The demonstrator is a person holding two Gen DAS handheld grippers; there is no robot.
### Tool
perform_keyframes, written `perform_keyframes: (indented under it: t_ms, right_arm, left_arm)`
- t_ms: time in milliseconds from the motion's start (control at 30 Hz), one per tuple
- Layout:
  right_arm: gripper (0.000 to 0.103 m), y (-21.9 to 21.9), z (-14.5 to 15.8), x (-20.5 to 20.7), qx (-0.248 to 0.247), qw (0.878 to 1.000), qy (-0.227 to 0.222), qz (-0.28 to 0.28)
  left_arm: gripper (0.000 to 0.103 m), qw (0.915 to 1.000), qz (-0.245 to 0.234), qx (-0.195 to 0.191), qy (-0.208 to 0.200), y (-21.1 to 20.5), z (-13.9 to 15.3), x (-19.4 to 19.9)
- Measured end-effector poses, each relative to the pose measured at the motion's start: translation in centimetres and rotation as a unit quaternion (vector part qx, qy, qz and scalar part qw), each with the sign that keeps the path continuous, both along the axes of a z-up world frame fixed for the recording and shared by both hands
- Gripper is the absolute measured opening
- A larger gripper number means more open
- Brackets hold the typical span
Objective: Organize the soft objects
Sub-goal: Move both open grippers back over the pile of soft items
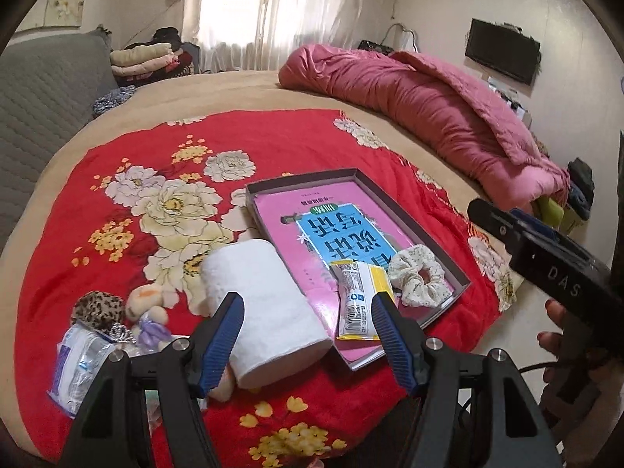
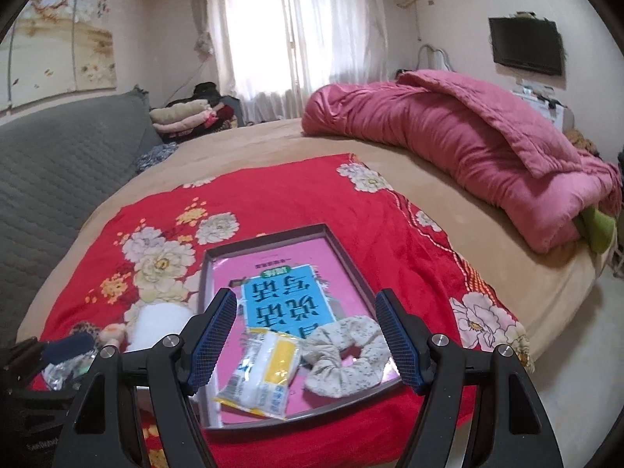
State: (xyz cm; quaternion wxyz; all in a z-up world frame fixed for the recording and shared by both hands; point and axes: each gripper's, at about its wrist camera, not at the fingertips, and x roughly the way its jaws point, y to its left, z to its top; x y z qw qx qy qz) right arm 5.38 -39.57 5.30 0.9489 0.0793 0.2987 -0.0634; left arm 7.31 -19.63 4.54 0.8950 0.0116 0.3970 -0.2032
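Observation:
A shallow grey tray [image 1: 440,251] [image 2: 353,263] with a pink book in it lies on the red floral blanket. In it are a floral scrunchie [image 1: 419,279] [image 2: 345,355] and a yellow-and-white packet [image 1: 358,300] [image 2: 261,374]. Left of the tray lie a white towel roll [image 1: 261,304] [image 2: 156,325], a small plush toy [image 1: 150,312], a leopard scrunchie [image 1: 97,308] and a clear plastic pack [image 1: 78,362]. My left gripper [image 1: 308,339] is open above the roll and the tray's near corner. My right gripper [image 2: 306,339] is open above the packet and scrunchie.
The red blanket [image 1: 273,144] [image 2: 273,195] covers a tan bed. A pink quilt [image 1: 429,109] [image 2: 468,148] is bunched at the far right. A grey quilted headboard [image 1: 43,89] stands at the left. The right gripper's body [image 1: 546,257] shows in the left wrist view.

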Motion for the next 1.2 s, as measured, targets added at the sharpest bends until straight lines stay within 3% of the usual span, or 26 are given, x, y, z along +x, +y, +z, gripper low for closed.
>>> perform_keyframes:
  t_ms: [400,800,1200]
  right_arm:
    - [0.075,6.2,3.0,-1.7,-0.024,0.998,-0.024,0.045]
    - [0.075,12.2,4.2,-2.4,-0.036,0.994,-0.033,0.101]
    - [0.075,16.3,4.7,-3.5,-0.048,0.986,-0.036,0.158]
  left_arm:
    - [0.067,0.9981,0.054,-0.015,-0.027,6.6,2.5,-1.2]
    - [0.067,0.9923,0.118,-0.03,-0.026,14.3,3.0,-2.2]
    - [0.067,0.9833,0.18,-0.018,-0.02,20.7,2.8,-3.6]
